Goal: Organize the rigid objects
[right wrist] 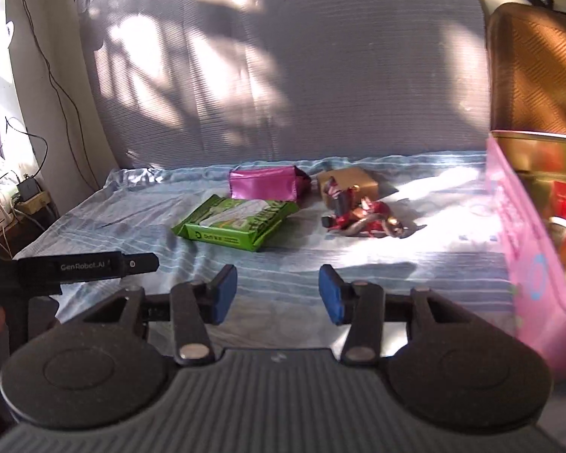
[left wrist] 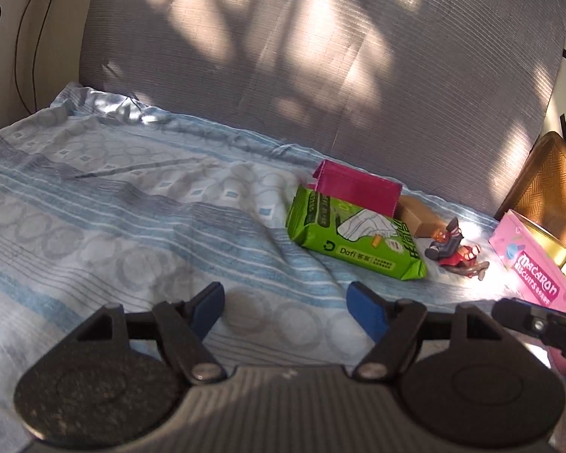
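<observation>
Left gripper [left wrist: 285, 307] wide, empty. Right gripper [right wrist: 278, 294] narrower, empty. Ahead of both on the bedsheet [left wrist: 132, 207]: green packet [left wrist: 354, 239], magenta box [left wrist: 358, 187], red toy [right wrist: 362, 219]. Pink tin [right wrist: 528, 249] right.

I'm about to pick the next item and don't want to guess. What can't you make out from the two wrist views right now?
- Brown box: left wrist view, mostly hidden behind the magenta box and green pack.
- Red toy figure: right wrist view, glare and blur; shape unclear.
- Pink Macaron tin contents: right wrist view, cut off by the edge, blurred.
</observation>
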{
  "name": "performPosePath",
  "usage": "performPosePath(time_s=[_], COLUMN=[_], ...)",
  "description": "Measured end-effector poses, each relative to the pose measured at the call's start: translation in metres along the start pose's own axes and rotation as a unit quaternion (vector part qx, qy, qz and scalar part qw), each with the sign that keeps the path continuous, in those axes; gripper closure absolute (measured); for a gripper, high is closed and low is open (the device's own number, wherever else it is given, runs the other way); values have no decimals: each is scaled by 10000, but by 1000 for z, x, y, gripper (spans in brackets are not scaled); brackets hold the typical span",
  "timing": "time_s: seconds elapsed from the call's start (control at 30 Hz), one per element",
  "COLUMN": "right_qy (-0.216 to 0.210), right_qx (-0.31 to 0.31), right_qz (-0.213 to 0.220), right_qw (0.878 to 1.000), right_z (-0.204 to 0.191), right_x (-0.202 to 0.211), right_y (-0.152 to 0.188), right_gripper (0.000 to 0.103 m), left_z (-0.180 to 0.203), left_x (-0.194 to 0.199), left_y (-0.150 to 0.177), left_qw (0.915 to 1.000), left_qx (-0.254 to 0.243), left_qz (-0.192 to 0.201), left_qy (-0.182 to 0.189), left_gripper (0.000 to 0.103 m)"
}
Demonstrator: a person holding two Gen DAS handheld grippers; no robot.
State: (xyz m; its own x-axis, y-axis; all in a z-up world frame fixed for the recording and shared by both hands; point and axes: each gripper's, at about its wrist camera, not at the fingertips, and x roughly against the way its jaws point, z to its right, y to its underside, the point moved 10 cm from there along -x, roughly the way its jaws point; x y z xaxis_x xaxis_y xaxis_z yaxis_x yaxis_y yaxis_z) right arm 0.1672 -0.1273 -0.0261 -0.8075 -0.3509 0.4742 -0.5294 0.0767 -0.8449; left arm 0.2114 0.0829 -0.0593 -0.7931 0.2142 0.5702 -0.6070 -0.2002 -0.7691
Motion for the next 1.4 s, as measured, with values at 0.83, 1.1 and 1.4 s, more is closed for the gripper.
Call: performPosePath(time_s=[0.83, 1.1, 1.4], right_qy=[1148, 1433, 532], right_qx=[-1056, -445, 870], right_qz=[127, 650, -41], right_qw=[9877, 9865, 9948], right_z=[118, 117, 60], right_x=[251, 253, 127], right_y=[131, 120, 89], right_gripper=[89, 47, 32], left_z=[105, 190, 154], left_x=[11, 38, 41], left_y=[37, 62, 85], left_qw=[9755, 9652, 9652], left_qx=[-677, -1402, -755], left_qz=[-794, -1047, -1644], left_qy=[1936, 1942, 1887], left_gripper=[33, 33, 11])
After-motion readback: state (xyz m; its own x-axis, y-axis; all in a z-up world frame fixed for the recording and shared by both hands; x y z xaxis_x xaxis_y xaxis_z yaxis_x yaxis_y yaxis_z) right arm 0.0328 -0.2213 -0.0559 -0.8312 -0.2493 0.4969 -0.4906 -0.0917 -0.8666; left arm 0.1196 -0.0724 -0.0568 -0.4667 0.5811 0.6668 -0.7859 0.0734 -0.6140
